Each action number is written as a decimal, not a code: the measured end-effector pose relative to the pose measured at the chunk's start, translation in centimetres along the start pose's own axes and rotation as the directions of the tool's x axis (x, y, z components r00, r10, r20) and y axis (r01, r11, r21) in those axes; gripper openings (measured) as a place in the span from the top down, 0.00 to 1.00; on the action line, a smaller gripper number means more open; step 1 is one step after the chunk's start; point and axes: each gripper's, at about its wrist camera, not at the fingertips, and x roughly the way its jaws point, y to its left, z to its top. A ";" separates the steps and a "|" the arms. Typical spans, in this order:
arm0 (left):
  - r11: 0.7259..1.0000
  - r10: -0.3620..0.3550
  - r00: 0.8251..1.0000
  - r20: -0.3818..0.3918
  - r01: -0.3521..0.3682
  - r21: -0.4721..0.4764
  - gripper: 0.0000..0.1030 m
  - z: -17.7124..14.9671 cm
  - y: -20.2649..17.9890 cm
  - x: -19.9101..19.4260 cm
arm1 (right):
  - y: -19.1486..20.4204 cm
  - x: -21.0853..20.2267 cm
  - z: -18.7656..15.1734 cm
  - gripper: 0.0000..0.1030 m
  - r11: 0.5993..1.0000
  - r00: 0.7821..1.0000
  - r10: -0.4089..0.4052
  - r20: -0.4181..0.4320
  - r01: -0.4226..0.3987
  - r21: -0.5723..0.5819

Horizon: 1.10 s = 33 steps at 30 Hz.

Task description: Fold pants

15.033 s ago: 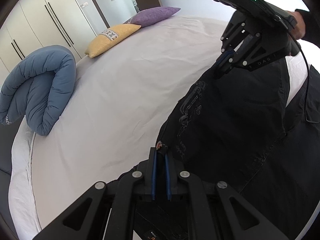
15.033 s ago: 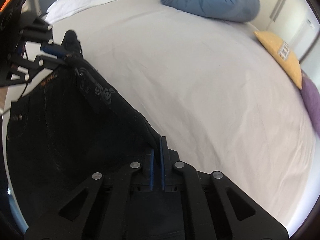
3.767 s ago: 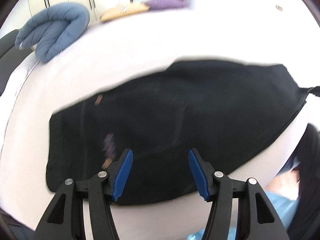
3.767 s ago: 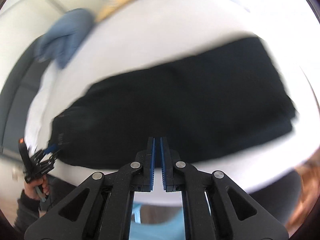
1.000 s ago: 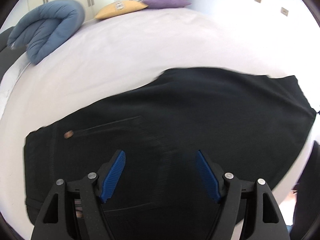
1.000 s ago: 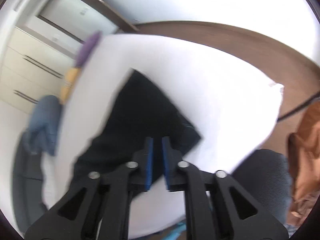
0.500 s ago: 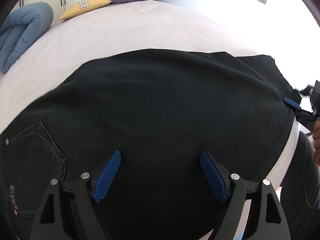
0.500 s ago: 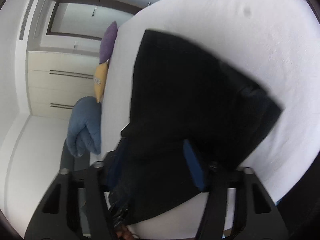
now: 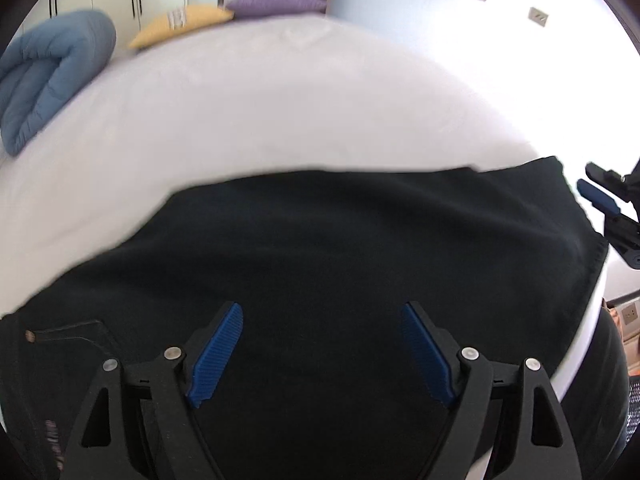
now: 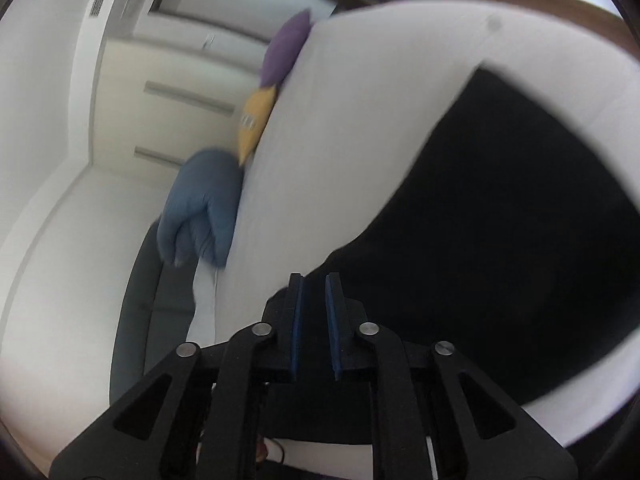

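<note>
Black pants (image 9: 360, 260) lie flat across the white bed (image 9: 280, 112), a back pocket (image 9: 68, 344) at the lower left of the left wrist view. My left gripper (image 9: 320, 344) hovers over the pants' middle, jaws wide open, nothing between them. In its own view my right gripper (image 10: 315, 320) is closing, its jaws down to a narrow gap. The pants' edge (image 10: 500, 220) lies just ahead of its tips and no cloth shows between the pads. From the left wrist view the right gripper (image 9: 600, 208) sits beside the pants' right hem, apart from it.
A rolled blue duvet (image 9: 48, 80) lies at the bed's far left, with a yellow pillow (image 9: 180, 24) and a purple pillow (image 9: 276, 2) at the head. Wardrobes stand behind. A dark chair or headboard (image 10: 140, 300) flanks the bed in the right wrist view.
The left gripper has slid across the pants and stays open. The right gripper's jaws have narrowed from half a second ago, and it has swung down to the pants' edge.
</note>
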 end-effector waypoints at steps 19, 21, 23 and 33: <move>0.995 -0.014 0.997 0.070 0.020 -0.094 0.19 -5.1 -0.8 -3.6 | -7.7 -16.8 -0.6 0.12 0.966 0.876 -0.239 0.419 0.169 0.197; 0.987 -0.027 0.997 0.078 0.039 -0.159 0.19 -5.7 0.1 -3.7 | -7.9 -14.7 -1.8 0.13 0.968 0.913 -0.190 0.361 0.112 0.226; 0.978 -0.037 0.996 0.080 0.053 -0.201 0.19 -6.4 0.9 -3.8 | -9.0 -12.1 -2.6 0.14 0.954 0.936 -0.165 0.311 0.072 0.290; 0.964 -0.005 0.994 0.105 0.033 -0.262 0.40 -5.2 5.0 -4.4 | -14.9 -10.3 -4.5 0.24 0.908 0.951 -0.127 0.282 -0.003 0.420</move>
